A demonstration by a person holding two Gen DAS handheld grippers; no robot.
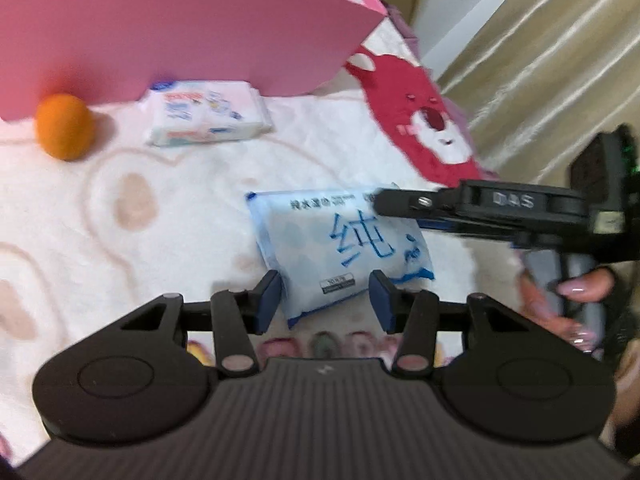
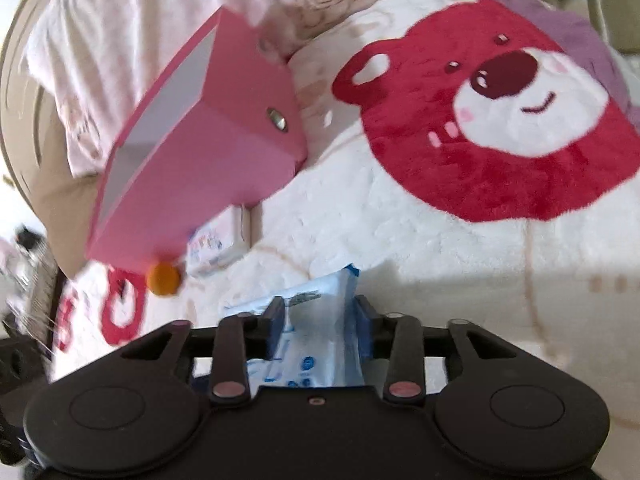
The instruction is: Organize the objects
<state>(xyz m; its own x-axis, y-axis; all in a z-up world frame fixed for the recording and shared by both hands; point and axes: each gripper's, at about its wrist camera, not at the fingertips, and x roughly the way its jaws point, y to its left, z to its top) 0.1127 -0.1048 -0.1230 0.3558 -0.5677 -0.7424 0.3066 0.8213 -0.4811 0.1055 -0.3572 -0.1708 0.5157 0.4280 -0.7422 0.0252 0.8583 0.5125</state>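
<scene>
A blue-and-white wipes pack (image 1: 340, 248) lies on the white plush blanket (image 1: 160, 220). My right gripper (image 2: 320, 320) is shut on this pack (image 2: 316, 332); in the left wrist view its fingers (image 1: 400, 204) reach in from the right over the pack's far edge. My left gripper (image 1: 326, 300) is open, its blue pads on either side of the pack's near end, not closed on it. A second, white wipes pack (image 1: 206, 116) and an orange (image 1: 64, 126) lie by a pink box (image 1: 180, 32).
The pink box (image 2: 208, 152) stands open at the far side, with the orange (image 2: 162, 278) and white pack (image 2: 212, 248) at its base. A red bear print (image 2: 500, 120) covers the blanket to the right. A beige curtain (image 1: 540, 60) hangs beyond the bed.
</scene>
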